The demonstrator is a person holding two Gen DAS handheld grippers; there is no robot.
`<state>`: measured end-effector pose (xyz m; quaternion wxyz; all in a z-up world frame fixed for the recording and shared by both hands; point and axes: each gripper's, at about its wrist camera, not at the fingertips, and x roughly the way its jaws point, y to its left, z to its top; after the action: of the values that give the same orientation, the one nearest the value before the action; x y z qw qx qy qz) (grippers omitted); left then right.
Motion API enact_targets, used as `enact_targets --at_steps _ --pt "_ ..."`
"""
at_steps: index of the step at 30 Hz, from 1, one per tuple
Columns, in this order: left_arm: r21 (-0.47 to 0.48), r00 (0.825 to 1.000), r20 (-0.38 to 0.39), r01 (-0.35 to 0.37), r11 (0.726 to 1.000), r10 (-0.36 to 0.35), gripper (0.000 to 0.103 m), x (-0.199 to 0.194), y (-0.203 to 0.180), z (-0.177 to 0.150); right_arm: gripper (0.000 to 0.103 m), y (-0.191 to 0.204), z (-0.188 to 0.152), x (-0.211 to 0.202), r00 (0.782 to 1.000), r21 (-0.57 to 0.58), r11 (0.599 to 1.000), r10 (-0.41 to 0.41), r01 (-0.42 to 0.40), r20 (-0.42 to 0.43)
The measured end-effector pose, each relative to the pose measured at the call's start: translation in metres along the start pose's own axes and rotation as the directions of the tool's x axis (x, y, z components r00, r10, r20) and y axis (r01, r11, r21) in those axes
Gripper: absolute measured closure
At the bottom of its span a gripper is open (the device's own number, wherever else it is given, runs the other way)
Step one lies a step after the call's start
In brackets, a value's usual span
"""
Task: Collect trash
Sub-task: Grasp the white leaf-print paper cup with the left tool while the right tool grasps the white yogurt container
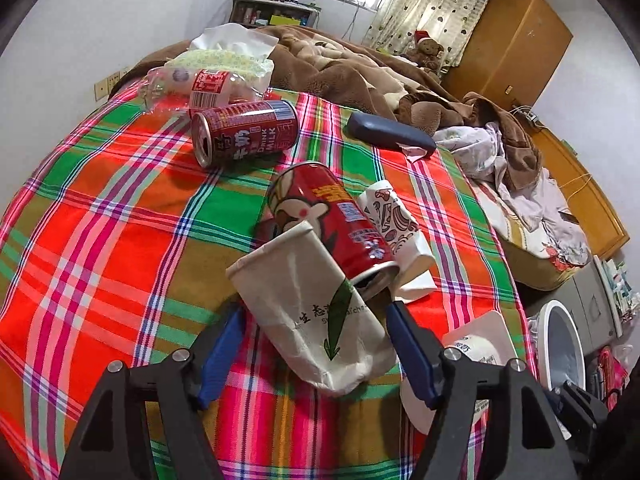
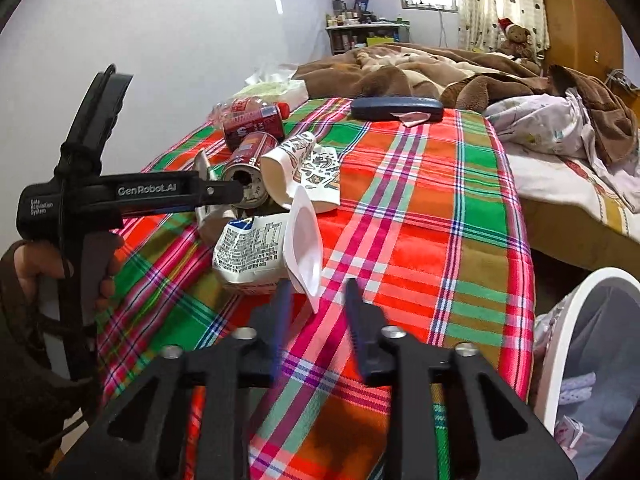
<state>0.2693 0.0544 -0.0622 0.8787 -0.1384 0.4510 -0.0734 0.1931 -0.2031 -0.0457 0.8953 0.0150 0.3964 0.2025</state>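
Trash lies on a plaid cloth [image 1: 100, 220]. My left gripper [image 1: 316, 334] is open around a crushed white paper cup [image 1: 312, 312], fingers on either side, not pressing it. A red can [image 1: 332, 220] rests on the cup; a patterned paper cup [image 1: 396, 224] lies to its right. A second red can [image 1: 244, 130] and a plastic bottle [image 1: 192, 86] lie farther back. My right gripper [image 2: 316, 290] is open, its fingers either side of the rim of a white yogurt cup [image 2: 264, 248]. The left gripper's body [image 2: 120, 192] shows in the right wrist view.
A white trash bin [image 2: 568, 340] stands right of the cloth, also in the left wrist view [image 1: 560, 344]. A dark blue case [image 1: 390, 132] lies at the cloth's far edge. A tissue pack [image 1: 224, 60], brown blankets [image 1: 360, 72] and clothes [image 1: 480, 148] lie beyond.
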Motion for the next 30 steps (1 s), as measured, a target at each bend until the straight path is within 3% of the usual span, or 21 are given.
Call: enact_targets --at_steps 1,5,9,13,18,29,30 --pt "0.009 1.000 0.001 -0.002 1.000 0.002 0.030 -0.003 0.001 0.000 0.038 -0.001 -0.002 -0.002 1.000 0.017 1.000 0.001 -0.001 -0.005" --pt "0.086 1.000 -0.013 -0.002 0.996 0.003 0.030 -0.010 -0.001 0.000 0.038 0.001 -0.007 -0.008 0.999 0.123 0.992 0.041 -0.039 -0.006" --pt "0.058 1.000 -0.013 -0.009 0.998 0.010 0.030 -0.011 0.006 0.005 0.038 0.003 -0.005 0.006 0.991 0.241 0.962 0.133 -0.125 -0.020" --pt "0.036 0.999 -0.024 0.033 0.999 -0.032 0.030 -0.006 0.011 0.004 0.038 -0.001 -0.002 0.028 0.975 0.371 0.910 0.217 -0.184 -0.049" --pt "0.042 1.000 -0.019 0.022 0.999 -0.021 0.030 -0.007 0.015 0.008 0.038 -0.009 0.013 0.037 0.981 0.459 0.870 0.194 -0.178 0.013" --pt "0.023 0.997 -0.044 0.063 0.998 -0.062 0.028 0.007 0.017 0.012 0.038 -0.011 0.030 0.067 0.996 0.423 0.906 0.019 0.021 -0.091" --pt "0.011 0.996 -0.052 0.072 0.997 -0.071 0.028 0.008 0.017 0.012 0.044 -0.013 0.029 0.065 0.995 0.420 0.907 0.008 0.032 -0.094"
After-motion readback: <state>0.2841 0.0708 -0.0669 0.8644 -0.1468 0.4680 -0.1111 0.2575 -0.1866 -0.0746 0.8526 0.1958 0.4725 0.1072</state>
